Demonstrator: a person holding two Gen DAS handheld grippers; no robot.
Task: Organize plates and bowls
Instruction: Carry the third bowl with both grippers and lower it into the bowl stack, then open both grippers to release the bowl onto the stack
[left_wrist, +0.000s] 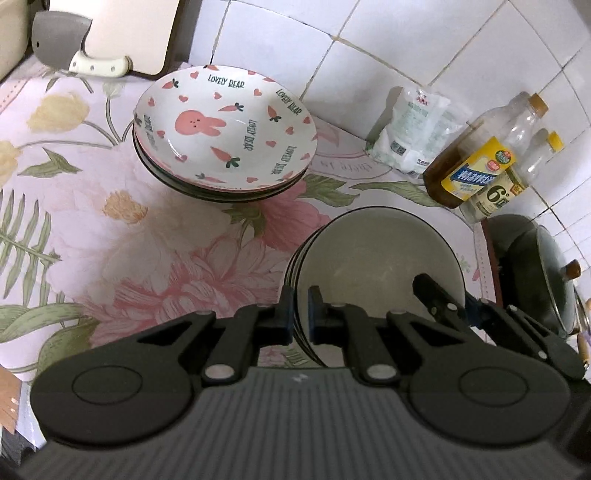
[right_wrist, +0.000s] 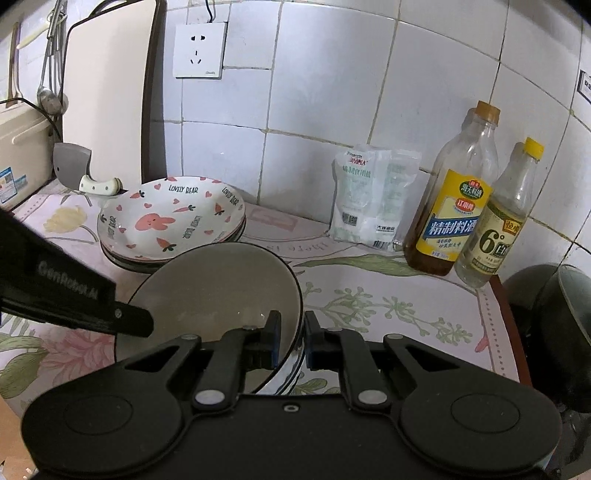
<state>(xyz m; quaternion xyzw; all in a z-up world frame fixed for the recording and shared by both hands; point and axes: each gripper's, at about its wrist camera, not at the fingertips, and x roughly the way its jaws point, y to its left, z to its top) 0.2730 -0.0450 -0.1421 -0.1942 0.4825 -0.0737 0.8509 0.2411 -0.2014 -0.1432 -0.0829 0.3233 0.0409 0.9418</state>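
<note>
Two grippers (left_wrist: 301, 314) (right_wrist: 291, 339) clamping upward-facing bowl (right_wrist: 207, 280) rim

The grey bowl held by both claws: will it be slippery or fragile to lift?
The grey bowl looks glazed ceramic, so probably rigid, breakable and slick. The left claw and right claw pinch only its thin rim, so it may tilt.

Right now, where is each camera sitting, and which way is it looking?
Left wrist camera: sits on the left tongs, looking steeply down at the grey bowl whose rim they pinch; the right tongs show on the far rim.
Right wrist camera: sits on the right tongs, looking less steeply toward the tiled wall; they pinch the same bowl's rim, and the left tongs reach in from the left.
Both show the bowl, the bunny plates and the bottles.
</note>
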